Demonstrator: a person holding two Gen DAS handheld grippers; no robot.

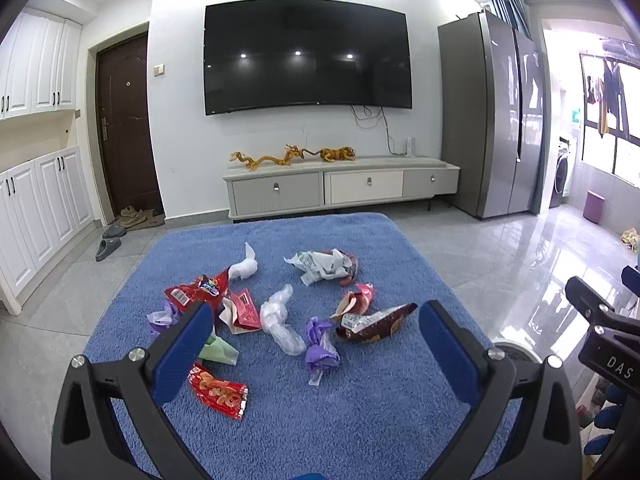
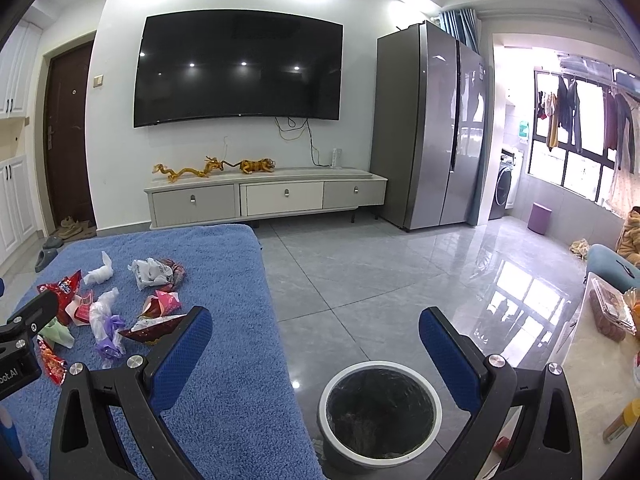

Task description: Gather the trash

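Several pieces of trash lie scattered on a blue fluffy cloth (image 1: 360, 420): a brown snack bag (image 1: 376, 324), a purple crumpled bag (image 1: 320, 346), a clear plastic wad (image 1: 280, 320), a red wrapper (image 1: 218, 390), a red chip bag (image 1: 196, 290), white paper (image 1: 246, 266) and a crumpled printed bag (image 1: 324, 266). My left gripper (image 1: 316, 336) hovers open over the pile, empty. My right gripper (image 2: 316, 340) is open and empty above a round bin (image 2: 380, 410) with a white rim and black liner, on the floor right of the cloth (image 2: 224, 380).
A TV cabinet (image 1: 340, 188) and wall TV (image 1: 308, 54) stand ahead, a grey fridge (image 2: 432, 124) to the right. Glossy tiled floor (image 2: 400, 272) stretches right. A light counter (image 2: 596, 380) with packaged food sits at the far right. Slippers (image 1: 108, 248) lie by the door.
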